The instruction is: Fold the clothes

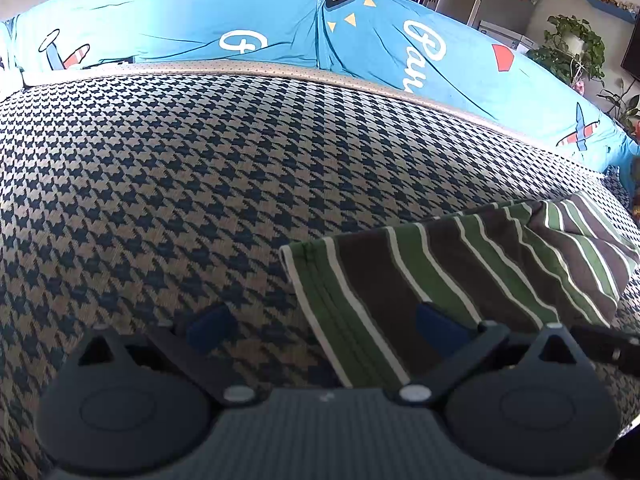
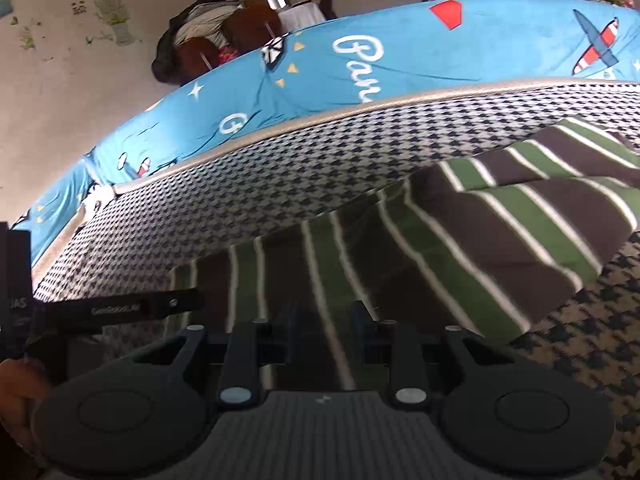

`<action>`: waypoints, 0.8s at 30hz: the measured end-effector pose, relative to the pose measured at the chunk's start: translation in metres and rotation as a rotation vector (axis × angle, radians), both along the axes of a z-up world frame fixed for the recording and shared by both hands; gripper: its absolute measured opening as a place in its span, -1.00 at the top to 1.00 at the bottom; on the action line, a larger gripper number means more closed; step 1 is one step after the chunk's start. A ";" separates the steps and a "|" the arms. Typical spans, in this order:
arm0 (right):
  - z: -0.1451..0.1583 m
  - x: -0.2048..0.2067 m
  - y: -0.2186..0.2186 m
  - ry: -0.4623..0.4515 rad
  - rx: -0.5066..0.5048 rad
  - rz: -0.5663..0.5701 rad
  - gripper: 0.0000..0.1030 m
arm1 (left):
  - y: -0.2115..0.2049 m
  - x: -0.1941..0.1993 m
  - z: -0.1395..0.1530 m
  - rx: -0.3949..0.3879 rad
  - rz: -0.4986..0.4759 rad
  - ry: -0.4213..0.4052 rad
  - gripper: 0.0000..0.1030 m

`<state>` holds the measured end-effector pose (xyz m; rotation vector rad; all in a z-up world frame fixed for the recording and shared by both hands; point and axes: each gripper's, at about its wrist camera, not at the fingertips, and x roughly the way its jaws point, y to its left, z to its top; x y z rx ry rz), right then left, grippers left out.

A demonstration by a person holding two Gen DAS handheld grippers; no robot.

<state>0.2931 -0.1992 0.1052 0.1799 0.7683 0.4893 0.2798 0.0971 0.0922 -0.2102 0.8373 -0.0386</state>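
While the left gripper [image 1: 326, 330] gapes wide over the houndstooth cover [image 1: 160, 184], its right finger overlaps the striped garment's [image 1: 460, 264] near hem. From the right wrist, the right gripper [image 2: 326, 332] stands narrowly parted above the blurred garment [image 2: 440, 240]; grip uncertain.

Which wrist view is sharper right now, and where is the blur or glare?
Left wrist view: sharp, striped garment crisp, fisheye bowing the blue sheet. Right wrist view: garment smeared by motion blur, bright window glare at top, frame tilted.
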 end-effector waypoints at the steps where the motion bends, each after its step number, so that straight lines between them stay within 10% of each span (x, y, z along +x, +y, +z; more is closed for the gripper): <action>1: -0.002 -0.004 0.005 0.009 0.009 0.027 0.46 | 0.001 -0.001 0.000 -0.003 0.001 -0.001 -1.00; 24: -0.018 -0.069 0.098 -0.103 -0.213 0.385 -0.01 | 0.018 -0.031 0.003 -0.110 0.016 -0.002 -1.00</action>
